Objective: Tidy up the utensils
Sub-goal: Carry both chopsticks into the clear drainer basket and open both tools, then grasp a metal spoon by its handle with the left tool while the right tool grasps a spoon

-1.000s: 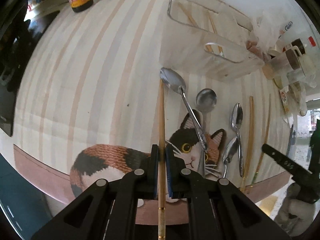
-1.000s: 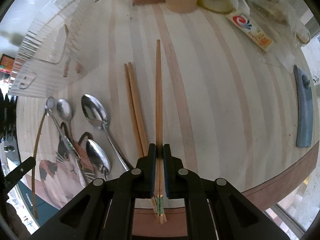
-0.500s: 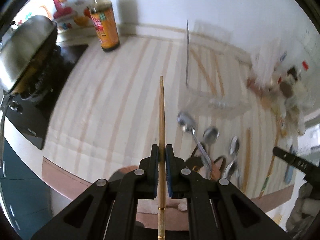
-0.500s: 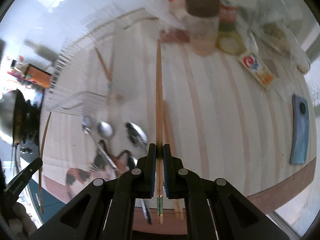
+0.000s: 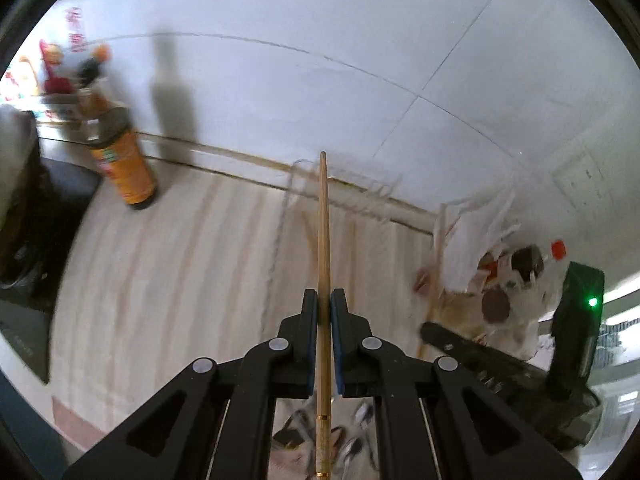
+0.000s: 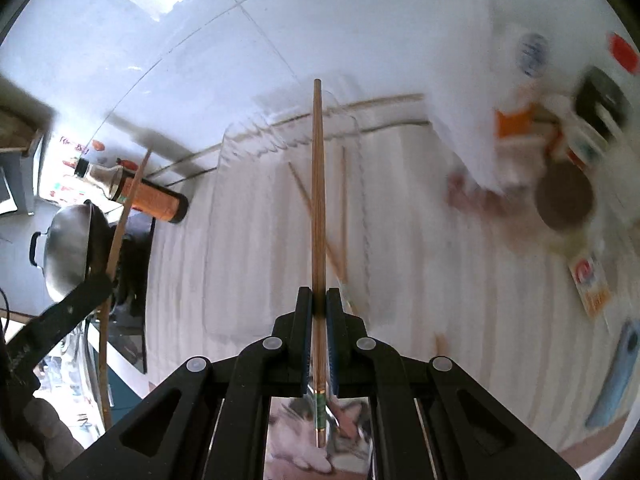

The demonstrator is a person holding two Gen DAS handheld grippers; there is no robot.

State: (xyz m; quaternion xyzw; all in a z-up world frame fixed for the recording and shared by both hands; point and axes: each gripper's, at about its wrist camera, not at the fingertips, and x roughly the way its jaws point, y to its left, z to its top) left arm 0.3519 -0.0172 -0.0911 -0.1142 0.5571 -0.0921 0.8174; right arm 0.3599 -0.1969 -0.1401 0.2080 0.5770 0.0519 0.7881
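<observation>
My left gripper point(image 5: 324, 300) is shut on a wooden chopstick point(image 5: 323, 224) that points up and forward, lifted above the striped table. My right gripper point(image 6: 319, 298) is shut on another wooden chopstick point(image 6: 317, 184), also raised. Both tips point toward a clear plastic organizer tray point(image 6: 280, 184) by the wall, also in the left wrist view point(image 5: 296, 208), with a few chopsticks point(image 6: 342, 208) lying inside. Spoons on the cat mat point(image 6: 300, 440) show blurred below my fingers. The right gripper body point(image 5: 500, 364) shows at the right of the left wrist view.
An orange sauce bottle point(image 5: 120, 164) stands at the back left by the wall. Jars and plastic bags point(image 5: 500, 280) crowd the back right. A wok point(image 6: 66, 248) sits at the left. A blue flat object point(image 6: 616, 376) lies near the right edge.
Both grippers have lifted their chopsticks off the table and tilted up toward the wall. The tray has come closer and the spoons have dropped below the fingers.
</observation>
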